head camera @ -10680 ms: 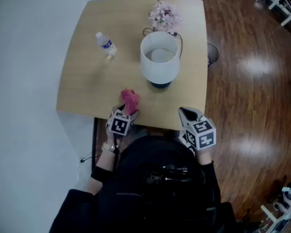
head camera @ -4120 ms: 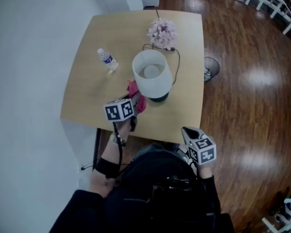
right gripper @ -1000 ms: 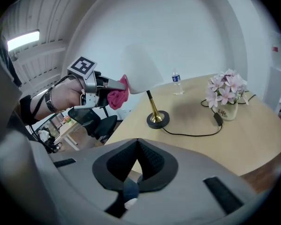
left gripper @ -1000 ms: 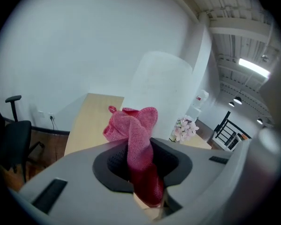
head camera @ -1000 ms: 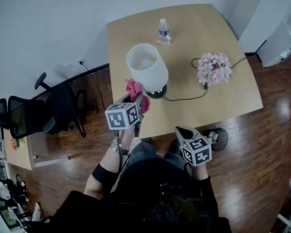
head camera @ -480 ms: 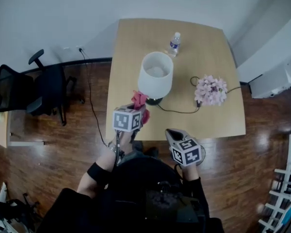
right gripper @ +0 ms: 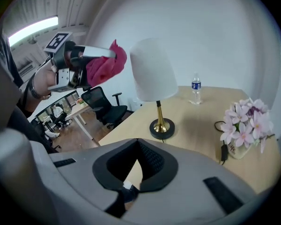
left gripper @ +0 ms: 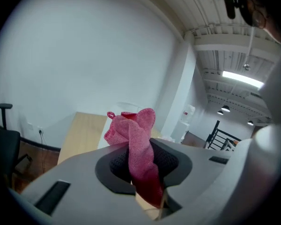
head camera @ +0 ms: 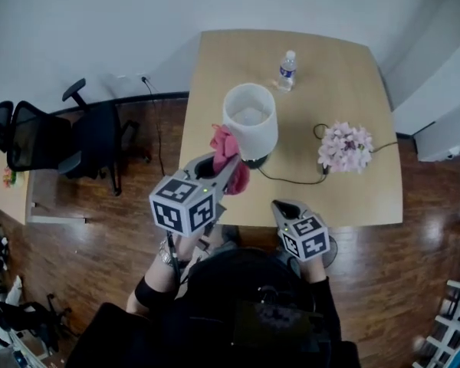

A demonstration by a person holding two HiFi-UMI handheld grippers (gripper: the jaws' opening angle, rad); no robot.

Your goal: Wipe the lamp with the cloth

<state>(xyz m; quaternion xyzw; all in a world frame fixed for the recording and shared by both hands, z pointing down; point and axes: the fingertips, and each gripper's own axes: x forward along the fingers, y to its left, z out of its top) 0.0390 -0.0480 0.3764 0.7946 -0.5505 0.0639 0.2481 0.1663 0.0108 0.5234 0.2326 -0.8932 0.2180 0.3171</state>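
A lamp with a white shade [head camera: 250, 118] and a brass stem on a black base [right gripper: 161, 128] stands on the wooden table [head camera: 333, 198]. My left gripper [head camera: 228, 162] is raised beside the shade's near left side, shut on a pink cloth [head camera: 228, 149]. In the left gripper view the cloth [left gripper: 136, 137] bunches up between the pads and hides most of the shade. The right gripper view shows that cloth [right gripper: 104, 65] close to the shade [right gripper: 152, 69]; touching or apart I cannot tell. My right gripper [head camera: 282, 207] hangs low at the table's near edge, shut and empty.
A water bottle [head camera: 287, 67] stands at the table's far side. Pink flowers [head camera: 345, 146] sit to the lamp's right, with a black cable [head camera: 291, 179] running between them. A black office chair [head camera: 69, 140] stands on the floor to the left.
My left gripper has risen with the pink cloth from about the lamp's base to the height of the shade. My right gripper has shifted only slightly.
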